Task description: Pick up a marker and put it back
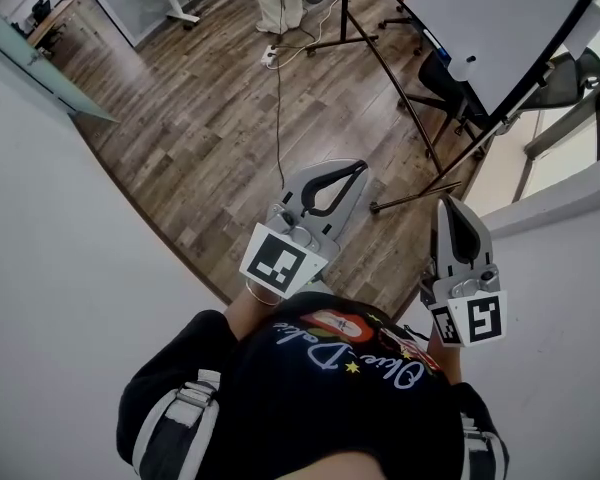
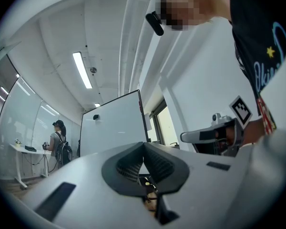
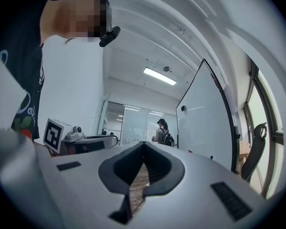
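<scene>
Ribbed black finger pads (image 2: 126, 165) clenched together, empty, on the smooth grey left gripper (image 1: 358, 166) and right gripper (image 1: 448, 204), above a wood-plank floor (image 1: 210, 118).

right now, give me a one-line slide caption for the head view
Person holds the left tool and right tool, both shut and empty, above a wood floor, whiteboard at upper right.

Left grey 2-jaw tool (image 1: 358, 168) at frame centre, right grey 2-jaw tool (image 1: 448, 206) at lower right; both held about level, jaws closed together, empty.
</scene>
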Motion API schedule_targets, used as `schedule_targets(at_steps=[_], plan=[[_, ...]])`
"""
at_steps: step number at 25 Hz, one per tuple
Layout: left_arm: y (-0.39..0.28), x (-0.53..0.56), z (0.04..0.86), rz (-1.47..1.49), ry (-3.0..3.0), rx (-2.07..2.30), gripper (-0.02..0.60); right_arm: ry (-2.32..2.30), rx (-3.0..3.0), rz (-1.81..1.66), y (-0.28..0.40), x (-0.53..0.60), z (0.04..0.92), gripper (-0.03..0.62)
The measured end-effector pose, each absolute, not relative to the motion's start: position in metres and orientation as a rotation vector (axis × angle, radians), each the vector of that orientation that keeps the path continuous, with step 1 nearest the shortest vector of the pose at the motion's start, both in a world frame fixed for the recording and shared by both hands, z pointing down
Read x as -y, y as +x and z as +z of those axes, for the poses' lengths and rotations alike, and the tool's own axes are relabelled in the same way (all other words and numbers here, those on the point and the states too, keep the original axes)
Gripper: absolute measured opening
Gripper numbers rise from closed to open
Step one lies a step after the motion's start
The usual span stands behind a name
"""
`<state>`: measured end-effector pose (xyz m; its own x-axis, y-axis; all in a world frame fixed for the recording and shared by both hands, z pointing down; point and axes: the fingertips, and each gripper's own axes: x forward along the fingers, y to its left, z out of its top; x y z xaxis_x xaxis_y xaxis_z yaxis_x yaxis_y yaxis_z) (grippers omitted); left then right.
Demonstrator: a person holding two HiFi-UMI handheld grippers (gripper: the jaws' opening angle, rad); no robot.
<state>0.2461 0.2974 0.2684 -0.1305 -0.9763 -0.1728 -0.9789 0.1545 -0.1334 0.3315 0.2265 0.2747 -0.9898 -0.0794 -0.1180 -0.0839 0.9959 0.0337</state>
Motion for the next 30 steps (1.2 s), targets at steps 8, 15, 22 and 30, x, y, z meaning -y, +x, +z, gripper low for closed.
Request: schedule_targets(at_steps=[8,15,22,30], plan=[[0.215,-0.292,0.271,0.012,-1.919,-2.201,0.003,-0.165,-3.021,0.081,0.304,-0.218,0.274,0.000],[0.188,-0.284,0.274,0.029,-1.958,-2.184,0.003,-0.245,-3.026,0.095,0.282,-0.206,0.275,0.000],[0.157,-0.285,0.281,0.036,-1.967,-2.185,0.003,-0.273,-3.019,0.098,0.255,-0.203,0.278,0.002],[0.125,-0.302,0.288,0.038,-1.961,-2.210,0.004,-0.294,-3.030,0.087,0.228,-0.211,0.283,0.002]])
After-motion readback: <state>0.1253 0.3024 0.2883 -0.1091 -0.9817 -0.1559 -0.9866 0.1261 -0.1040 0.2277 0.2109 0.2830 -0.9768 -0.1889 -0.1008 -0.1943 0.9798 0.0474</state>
